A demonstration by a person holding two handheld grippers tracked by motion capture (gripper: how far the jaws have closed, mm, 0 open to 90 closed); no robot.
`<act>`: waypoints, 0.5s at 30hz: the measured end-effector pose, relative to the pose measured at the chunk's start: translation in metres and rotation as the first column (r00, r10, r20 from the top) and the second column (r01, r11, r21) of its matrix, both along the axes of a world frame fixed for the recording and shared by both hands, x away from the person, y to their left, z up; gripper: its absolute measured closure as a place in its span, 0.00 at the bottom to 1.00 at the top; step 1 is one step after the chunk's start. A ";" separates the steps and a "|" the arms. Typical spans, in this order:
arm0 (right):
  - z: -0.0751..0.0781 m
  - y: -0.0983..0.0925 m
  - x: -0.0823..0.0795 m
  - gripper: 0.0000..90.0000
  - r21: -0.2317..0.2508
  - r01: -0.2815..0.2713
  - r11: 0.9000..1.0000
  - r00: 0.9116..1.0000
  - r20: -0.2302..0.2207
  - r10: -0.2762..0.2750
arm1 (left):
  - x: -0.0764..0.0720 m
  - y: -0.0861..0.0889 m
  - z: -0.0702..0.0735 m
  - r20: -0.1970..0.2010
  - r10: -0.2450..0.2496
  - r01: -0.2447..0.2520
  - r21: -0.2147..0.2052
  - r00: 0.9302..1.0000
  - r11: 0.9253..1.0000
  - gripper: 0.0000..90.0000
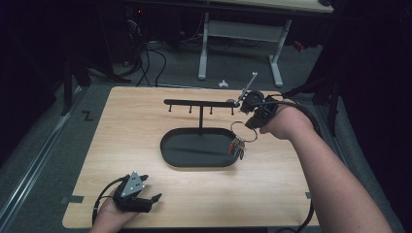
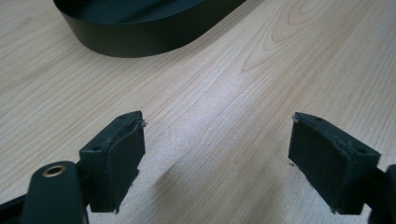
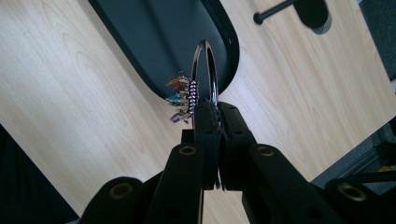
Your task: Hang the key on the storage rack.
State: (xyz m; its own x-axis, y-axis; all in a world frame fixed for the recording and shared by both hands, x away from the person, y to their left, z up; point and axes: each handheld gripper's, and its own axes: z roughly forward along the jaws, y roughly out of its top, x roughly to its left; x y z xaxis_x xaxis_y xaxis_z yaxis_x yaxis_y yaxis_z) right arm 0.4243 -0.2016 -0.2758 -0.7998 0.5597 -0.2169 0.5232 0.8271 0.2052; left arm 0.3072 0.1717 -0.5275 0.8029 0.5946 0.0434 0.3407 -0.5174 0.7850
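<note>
At the near left corner of the desk [image 1: 145, 204] the left tool [image 1: 150, 200] rests low in a hand [image 1: 111, 216], its jaws spread wide with nothing between them; in the left gripper view bare wood grain shows between the two black pads [image 2: 119, 158], and the tray's dark wall curves across the top of that view. The tray [image 1: 198, 148] is a black oval dish lying at the middle of the desk, and what shows of its floor is bare. From the tray's far edge a thin post rises to a black bar [image 1: 199, 102] with several short pegs hanging under it. At the tray's right end the right tool [image 1: 253, 121], held by a hand [image 1: 286, 121] whose forearm comes in from the lower right, has its jaws pressed together on a metal ring [image 1: 241, 130]. The ring stands on edge in the right gripper view, just above the jaw tips, over the tray's rounded end. A bunch of small coloured keys [image 1: 237, 147] hangs from the ring over the tray's right rim; whether they touch the rim I cannot tell. Beyond the desk, on the grey floor, stand the white legs of another table [image 1: 274, 53], with dark cables lying to their left.
</note>
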 end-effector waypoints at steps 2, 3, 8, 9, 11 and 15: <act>0.001 0.003 0.004 0.98 0.000 0.003 1.000 1.000 0.003 -0.003 | 0.000 0.000 0.000 0.002 0.000 0.000 -0.001 1.000 1.000 0.21; 0.001 0.003 0.004 0.98 0.000 0.003 1.000 1.000 0.003 -0.003 | 0.000 0.000 0.000 0.000 0.000 0.000 0.002 1.000 1.000 0.21; -0.001 0.009 0.019 0.98 0.002 0.008 1.000 1.000 -0.002 -0.008 | 0.001 0.002 0.000 -0.003 0.003 -0.003 0.001 1.000 1.000 0.21; -0.001 0.009 0.019 0.98 0.002 0.008 1.000 1.000 -0.002 -0.008 | 0.001 0.002 0.000 -0.003 0.003 -0.003 0.001 1.000 1.000 0.21; -0.002 0.010 0.024 0.98 0.000 0.014 1.000 1.000 -0.002 -0.014 | 0.001 0.002 0.000 -0.004 0.005 -0.005 -0.001 1.000 1.000 0.21; -0.005 0.012 0.033 0.98 0.000 0.021 1.000 1.000 0.000 -0.021 | 0.001 0.002 -0.001 -0.005 0.001 -0.001 0.004 1.000 1.000 0.21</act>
